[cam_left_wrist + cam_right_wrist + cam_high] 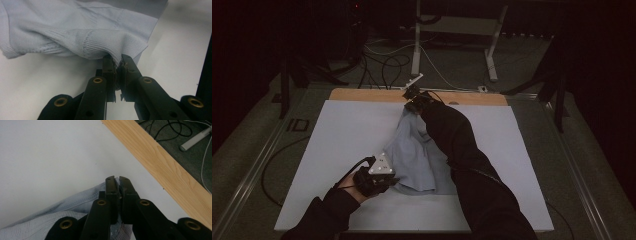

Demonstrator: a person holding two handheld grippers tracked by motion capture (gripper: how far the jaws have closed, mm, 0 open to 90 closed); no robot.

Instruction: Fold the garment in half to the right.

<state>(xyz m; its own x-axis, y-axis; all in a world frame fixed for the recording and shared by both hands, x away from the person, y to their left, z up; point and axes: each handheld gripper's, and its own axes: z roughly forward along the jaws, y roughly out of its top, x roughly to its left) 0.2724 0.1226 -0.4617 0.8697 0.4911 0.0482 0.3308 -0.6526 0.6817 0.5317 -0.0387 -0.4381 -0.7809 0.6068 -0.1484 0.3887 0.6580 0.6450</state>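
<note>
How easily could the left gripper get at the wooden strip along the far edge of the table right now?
Probably not easily. The left gripper is shut on the grey garment at the near side, and the wooden strip lies far across the white board.

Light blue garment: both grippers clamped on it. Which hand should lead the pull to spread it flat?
Probably left. The left gripper pinches the light blue garment at its near ribbed edge, with bare white board beside it. The right gripper already holds the far end near the wooden strip.

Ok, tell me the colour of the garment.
Pale blue-grey knit garment, with ribbed edges; it shows best in the left gripper view.
</note>
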